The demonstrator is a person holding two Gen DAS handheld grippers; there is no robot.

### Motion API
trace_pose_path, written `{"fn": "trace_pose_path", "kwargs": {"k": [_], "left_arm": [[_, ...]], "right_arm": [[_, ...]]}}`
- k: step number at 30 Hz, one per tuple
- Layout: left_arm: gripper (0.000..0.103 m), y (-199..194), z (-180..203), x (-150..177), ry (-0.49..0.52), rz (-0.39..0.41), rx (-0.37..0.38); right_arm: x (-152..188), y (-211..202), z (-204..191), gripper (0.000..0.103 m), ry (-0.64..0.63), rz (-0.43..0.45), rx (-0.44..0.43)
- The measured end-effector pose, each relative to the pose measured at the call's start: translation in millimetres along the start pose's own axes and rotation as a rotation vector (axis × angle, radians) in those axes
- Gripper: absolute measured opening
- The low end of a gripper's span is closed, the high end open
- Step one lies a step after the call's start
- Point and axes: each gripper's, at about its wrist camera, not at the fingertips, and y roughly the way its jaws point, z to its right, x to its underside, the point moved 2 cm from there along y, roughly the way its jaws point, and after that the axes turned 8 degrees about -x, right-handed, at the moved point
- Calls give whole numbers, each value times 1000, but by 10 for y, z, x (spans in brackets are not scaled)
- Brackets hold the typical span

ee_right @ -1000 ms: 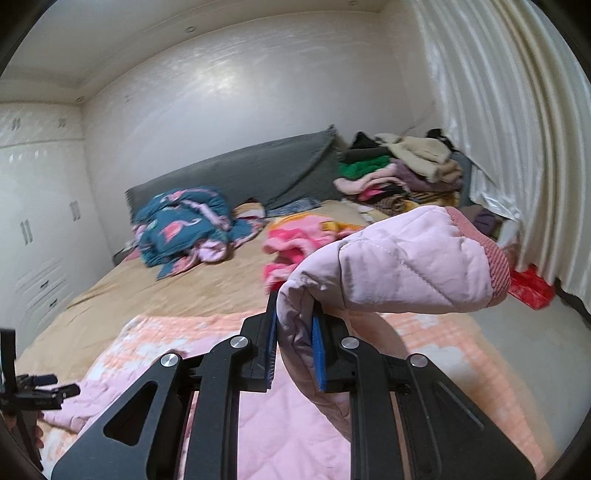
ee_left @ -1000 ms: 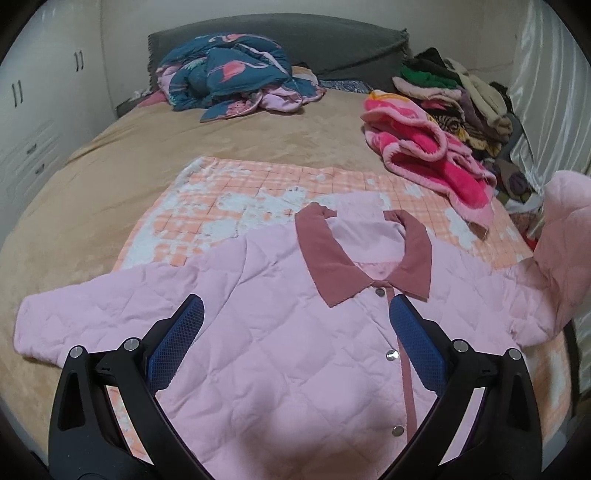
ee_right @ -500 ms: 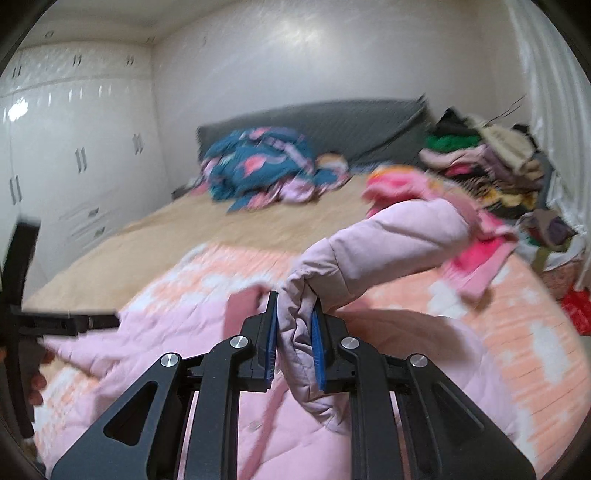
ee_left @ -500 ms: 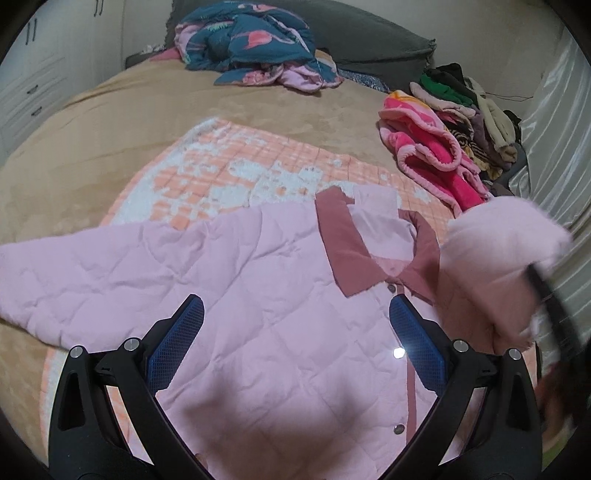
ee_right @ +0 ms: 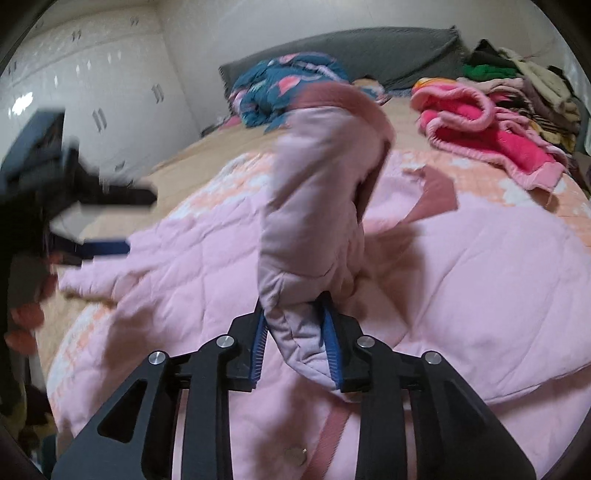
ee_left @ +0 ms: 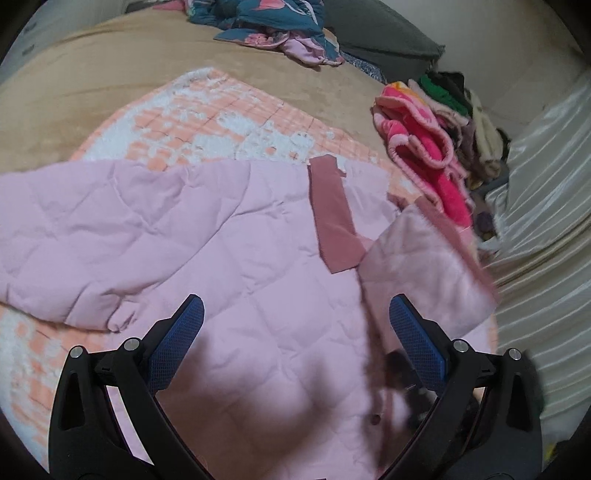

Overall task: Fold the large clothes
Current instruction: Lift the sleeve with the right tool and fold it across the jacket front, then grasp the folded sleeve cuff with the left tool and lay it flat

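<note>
Our right gripper (ee_right: 297, 343), clamped on the sleeve (ee_right: 317, 206), has swung it leftward over the pink jacket (ee_left: 229, 258) on the bed (ee_left: 92, 85); our left gripper (ee_left: 295, 343) hovers agape; first fold nearly laid.

A wide bed with a tan plush cover (ee_left: 92, 74) carries an orange-and-white checked blanket (ee_left: 221, 122) — a quilted pink jacket (ee_left: 166, 229) spread on it — plus a crumpled teal flamingo-print garment (ee_left: 266, 18) and a bright pink fleece bundle (ee_left: 424, 147).

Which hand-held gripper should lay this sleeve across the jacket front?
Right. The right hand-held gripper is already shut on the pink quilted jacket's sleeve, lifted over the front; the left hand-held gripper is open, holding nothing.
</note>
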Motion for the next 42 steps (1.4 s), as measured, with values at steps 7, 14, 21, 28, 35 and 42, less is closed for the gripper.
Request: {"fn": "trace_pose_path", "kwargs": {"k": [7, 14, 21, 28, 35, 42], "left_arm": [[94, -53, -73, -18, -32, -13, 53], [94, 202, 13, 188, -18, -98, 87], [94, 587, 163, 477, -21, -206, 115], [73, 719, 364, 589, 25, -194, 59], [22, 565, 511, 491, 148, -115, 88], [17, -105, 783, -57, 284, 67, 52]], "right_arm": [[141, 160, -140, 52, 14, -86, -39], [164, -156, -184, 74, 57, -75, -101], [346, -713, 127, 74, 98, -45, 49], [489, -1207, 516, 74, 170, 8, 172], [552, -1460, 782, 74, 205, 42, 252], [513, -1686, 903, 74, 240, 94, 273]]}}
